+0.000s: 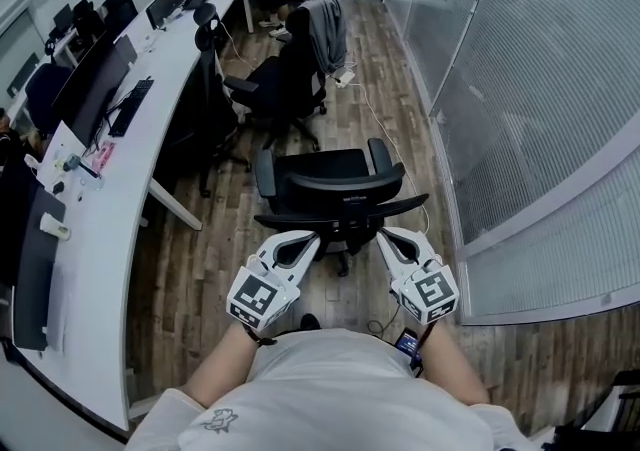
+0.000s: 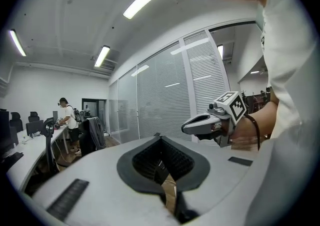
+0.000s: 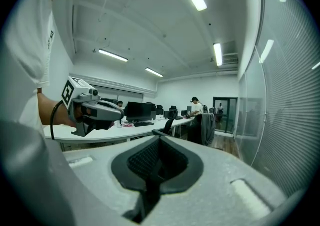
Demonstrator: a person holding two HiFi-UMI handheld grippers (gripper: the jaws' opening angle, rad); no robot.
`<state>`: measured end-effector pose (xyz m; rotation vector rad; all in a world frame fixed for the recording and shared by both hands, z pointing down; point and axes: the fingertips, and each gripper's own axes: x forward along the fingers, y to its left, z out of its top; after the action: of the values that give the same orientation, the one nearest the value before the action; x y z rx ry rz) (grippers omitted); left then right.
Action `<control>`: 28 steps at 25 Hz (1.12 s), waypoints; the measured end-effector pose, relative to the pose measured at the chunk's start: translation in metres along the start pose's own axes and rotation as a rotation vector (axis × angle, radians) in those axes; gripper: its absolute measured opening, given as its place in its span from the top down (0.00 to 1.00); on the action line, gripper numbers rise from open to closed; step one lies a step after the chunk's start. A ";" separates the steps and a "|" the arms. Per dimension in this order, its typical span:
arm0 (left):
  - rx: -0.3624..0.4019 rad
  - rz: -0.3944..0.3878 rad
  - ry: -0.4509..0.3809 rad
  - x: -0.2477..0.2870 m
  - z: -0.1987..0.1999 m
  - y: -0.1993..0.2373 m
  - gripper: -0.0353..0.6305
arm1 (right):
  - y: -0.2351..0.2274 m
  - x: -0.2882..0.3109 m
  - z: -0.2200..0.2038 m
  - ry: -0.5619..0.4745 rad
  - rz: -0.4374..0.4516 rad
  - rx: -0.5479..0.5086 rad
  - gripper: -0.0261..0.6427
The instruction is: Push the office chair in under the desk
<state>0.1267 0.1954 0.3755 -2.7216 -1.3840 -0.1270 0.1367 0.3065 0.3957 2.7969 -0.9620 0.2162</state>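
the left gripper [image 1: 306, 239], a grey two-jaw tool with a marker cube held in the person's left hand, has its jaws pressed together with nothing between them, as its own view shows. the right gripper [image 1: 389, 236] matches it: jaws together and empty. both point forward at the back of the black mesh office chair [image 1: 335, 189], their tips just beside the chair's upper back frame (whether they actually touch it cannot be made out from above).

the chair stands out on the brown wood-plank floor [image 1: 390, 69], its backrest toward the person and its armrests to either side. it is not under the long white curved desk [image 1: 190, 59], which runs along the left and carries dark monitors [image 1: 100, 79] and a black keyboard [image 1: 130, 104]. to the right of the chair is a glass partition with pale blinds [image 1: 540, 89]. farther along the desk sits a second black chair with a grey jacket draped over it [image 1: 322, 29].
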 end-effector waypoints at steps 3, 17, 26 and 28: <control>0.012 -0.019 0.020 -0.003 -0.015 0.020 0.95 | -0.006 0.015 -0.003 0.016 -0.022 -0.003 0.96; -0.012 -0.022 0.093 0.021 -0.034 0.056 0.95 | -0.057 0.042 -0.013 0.046 -0.026 0.009 0.96; 0.002 0.005 0.151 0.050 -0.059 0.080 0.95 | -0.094 0.061 -0.032 0.091 0.046 -0.019 0.96; -0.001 0.013 0.175 0.055 -0.067 0.087 0.95 | -0.102 0.064 -0.036 0.099 0.059 -0.020 0.96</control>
<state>0.2271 0.1813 0.4446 -2.6457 -1.3176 -0.3556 0.2464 0.3553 0.4312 2.7136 -1.0178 0.3468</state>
